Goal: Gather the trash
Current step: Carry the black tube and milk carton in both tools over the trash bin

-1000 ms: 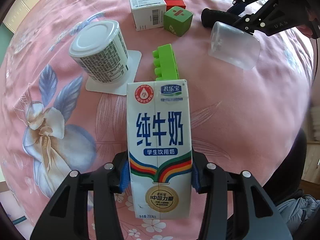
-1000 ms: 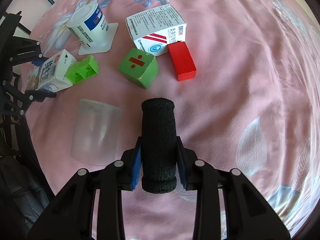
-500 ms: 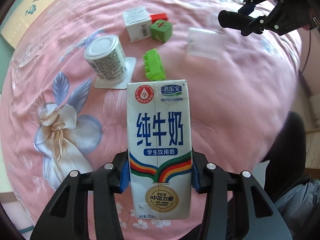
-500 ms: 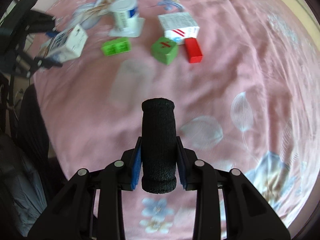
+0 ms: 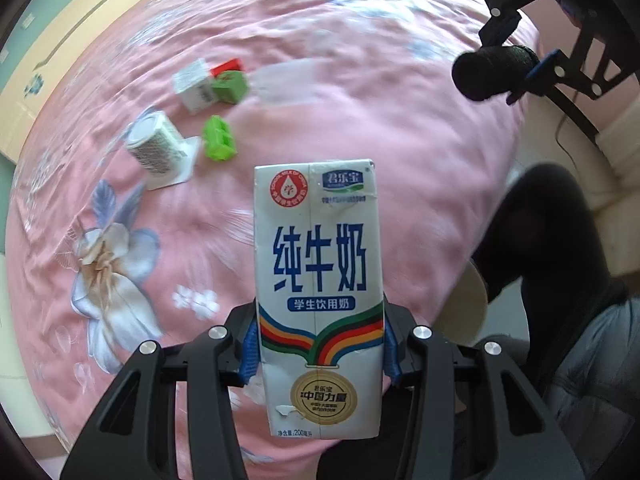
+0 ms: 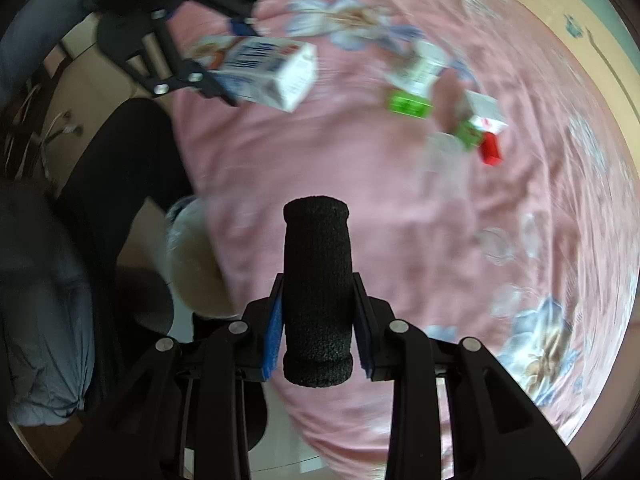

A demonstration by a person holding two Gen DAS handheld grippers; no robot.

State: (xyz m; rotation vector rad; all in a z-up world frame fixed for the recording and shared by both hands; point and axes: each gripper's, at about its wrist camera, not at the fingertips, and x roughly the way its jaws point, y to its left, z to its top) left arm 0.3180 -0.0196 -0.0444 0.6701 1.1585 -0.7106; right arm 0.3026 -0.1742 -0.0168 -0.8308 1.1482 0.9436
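In the left wrist view, the left claw (image 5: pixel 318 354) is clenched on a white milk carton (image 5: pixel 316 292), its blue pads pressed to both sides of the lower half, and the carton stands upright above the near edge of the bed (image 5: pixel 360 128), which is covered in pink floral fabric. Farther in on the bed lie a yogurt cup (image 5: pixel 154 150) with its peeled lid under it, a green building brick (image 5: pixel 218 144) just beside it, a small white box (image 5: pixel 194 86), a green cube (image 5: pixel 229 86) touching that box, and a red block (image 5: pixel 228 66) behind them. A clear plastic cup (image 5: pixel 280 80) lies near the cube, blurred. At the upper right, the right claw (image 5: pixel 516 76) grips a black foam cylinder (image 5: pixel 494 74). Off the bed's right edge sits a pale round bin (image 5: pixel 466 308), possibly a trash can.

In the right wrist view, the right claw (image 6: pixel 318 332) is clamped on the black foam cylinder (image 6: pixel 318 296), which points forward above the bed's near edge. The left claw (image 6: pixel 224 58) holds the milk carton (image 6: pixel 266 72) at the upper left, over the bed's left edge. The pale bin (image 6: pixel 196 264) stands below that edge. The other items are smeared at the upper right.
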